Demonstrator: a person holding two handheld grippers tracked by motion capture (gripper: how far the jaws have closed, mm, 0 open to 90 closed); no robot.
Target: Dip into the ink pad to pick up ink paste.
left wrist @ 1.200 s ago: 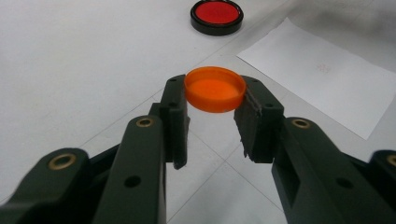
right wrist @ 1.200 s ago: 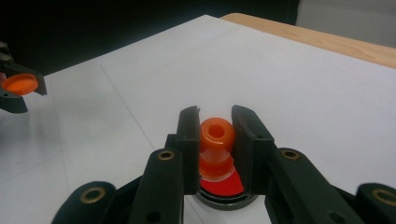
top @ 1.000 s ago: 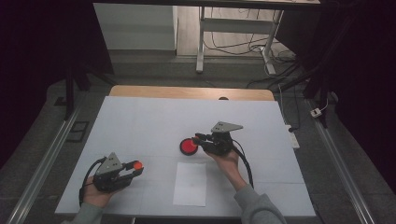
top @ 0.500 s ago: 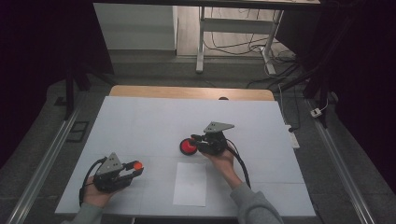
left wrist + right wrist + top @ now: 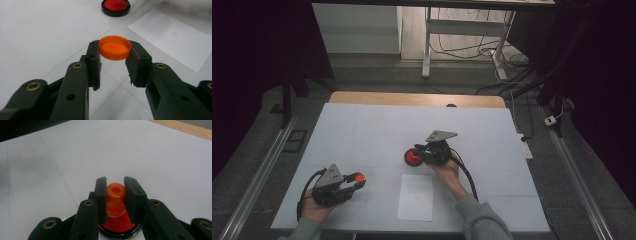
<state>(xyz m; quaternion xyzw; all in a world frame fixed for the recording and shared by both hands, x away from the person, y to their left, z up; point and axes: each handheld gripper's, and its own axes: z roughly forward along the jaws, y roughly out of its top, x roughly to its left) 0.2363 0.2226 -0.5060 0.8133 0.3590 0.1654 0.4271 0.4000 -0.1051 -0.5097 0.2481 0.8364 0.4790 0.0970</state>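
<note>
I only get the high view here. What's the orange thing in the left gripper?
Observer: A round orange cap, pinched by its edges between the left gripper jaws, open side up.
Operator: And what's the right gripper holding by the red dish?
Observer: The right gripper is shut on a small orange stamp handle with a hole in its knob.
Operator: Is it over the dish?
Observer: Yes, its lower end sits over the red pad of the black-rimmed dish; whether it touches, I can't tell.
</note>
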